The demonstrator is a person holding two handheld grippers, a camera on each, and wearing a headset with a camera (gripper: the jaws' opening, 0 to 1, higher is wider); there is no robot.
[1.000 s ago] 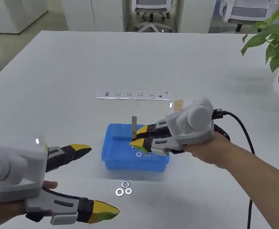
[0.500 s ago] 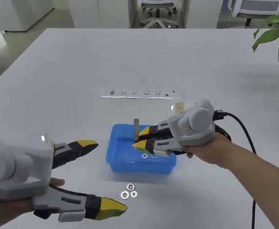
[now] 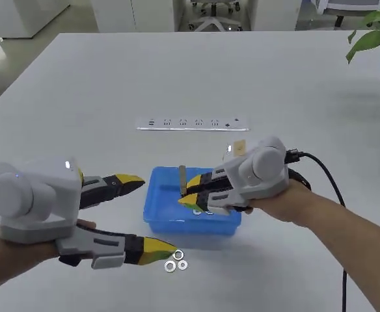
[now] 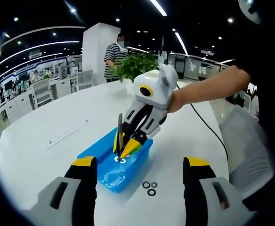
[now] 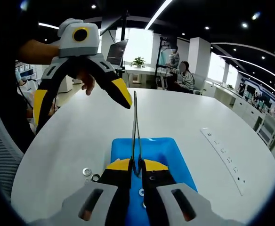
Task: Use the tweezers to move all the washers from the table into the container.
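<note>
With my right gripper (image 3: pixel 193 200) pinching the tweezers (image 3: pixel 182 178) and left gripper (image 3: pixel 152 216) spread, I judged the light, slippery washers (image 3: pixel 176 262) best nipped by their rims

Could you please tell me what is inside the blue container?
At least two washers lie in the blue container. The right claw, shut on the tweezers, covers part of its floor.

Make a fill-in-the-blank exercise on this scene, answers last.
The right gripper is shut on the ____.
The left gripper stands ____.
____ washers lie on the table outside the container.
The container's colour is ____.
Missing: tweezers; open; three; blue.
</note>
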